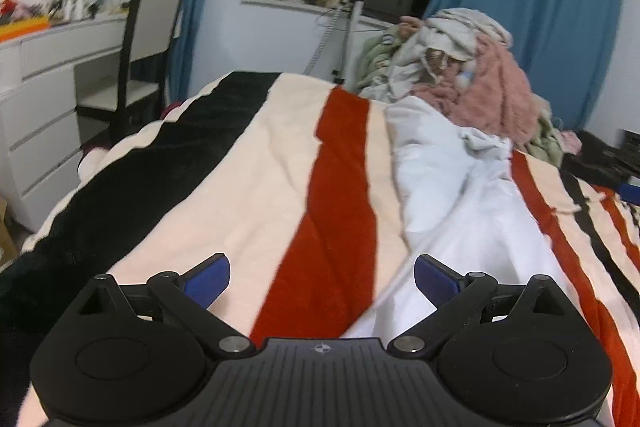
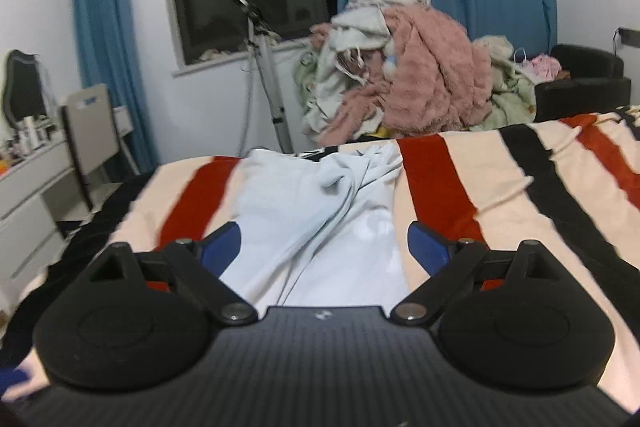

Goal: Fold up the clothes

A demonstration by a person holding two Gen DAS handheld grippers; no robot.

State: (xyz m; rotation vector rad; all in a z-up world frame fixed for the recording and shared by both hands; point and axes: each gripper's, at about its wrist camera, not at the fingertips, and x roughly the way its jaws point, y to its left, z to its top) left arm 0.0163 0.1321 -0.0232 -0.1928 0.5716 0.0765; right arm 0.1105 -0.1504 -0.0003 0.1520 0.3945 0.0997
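White garment laid out, both grippers empty

White garment (image 2: pixel 320 211) lies lengthwise along striped blanket (image 1: pixel 240 167), bunched at far end. Left gripper (image 1: pixel 322 281) and right gripper (image 2: pixel 324 247) hover spread apart, gripping nothing, likely lining up for next fold.

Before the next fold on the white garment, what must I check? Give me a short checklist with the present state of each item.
1. Left gripper open and empty: ok, jaws wide, nothing between them.
2. Right gripper open and free: ok, jaws wide, the cloth lies below them, not pinched.
3. White garment lies on the striped blanket: ok.
4. Garment flat enough to fold: not ok, its far end is bunched and creased.
5. Garment clear of the clothes pile: ok in the right wrist view, a strip of blanket lies between them.
6. Near hem position: cannot tell, hidden under the gripper bodies.
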